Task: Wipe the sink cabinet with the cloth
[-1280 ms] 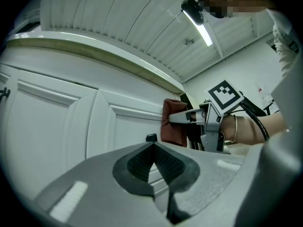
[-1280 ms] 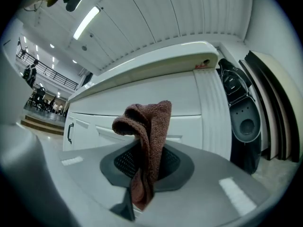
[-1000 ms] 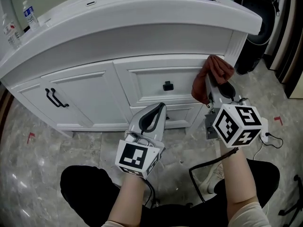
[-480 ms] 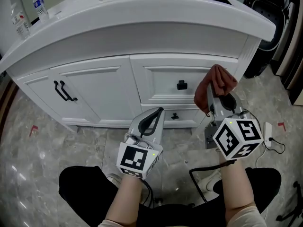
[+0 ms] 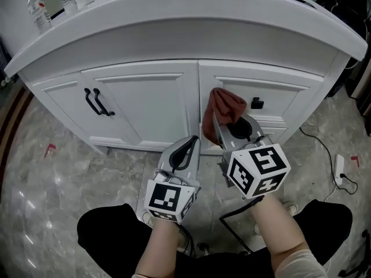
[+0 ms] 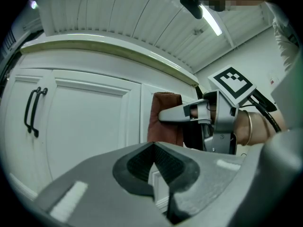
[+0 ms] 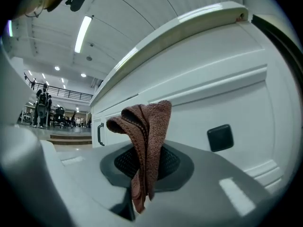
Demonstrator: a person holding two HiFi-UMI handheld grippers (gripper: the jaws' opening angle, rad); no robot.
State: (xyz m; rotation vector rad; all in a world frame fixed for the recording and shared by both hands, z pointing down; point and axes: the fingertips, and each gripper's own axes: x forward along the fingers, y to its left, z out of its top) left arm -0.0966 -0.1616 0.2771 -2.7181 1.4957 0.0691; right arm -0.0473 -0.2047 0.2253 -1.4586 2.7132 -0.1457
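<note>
The right gripper (image 5: 219, 126) pinches a brown cloth (image 5: 225, 104) just before the white sink cabinet (image 5: 145, 100) — the wipe looks to be in hand. The left gripper (image 5: 193, 141) hangs empty, jaws together; next, the cloth likely needs pressing flat against the door.

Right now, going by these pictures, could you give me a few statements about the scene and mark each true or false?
1. The right gripper grips a reddish-brown cloth. True.
2. The left gripper holds a sponge. False: its fingers are shut with nothing between them.
3. The cabinet has black handles. True.
4. The cabinet door hangs open. False: it is shut.
5. Two bottles stand on the countertop. True.
</note>
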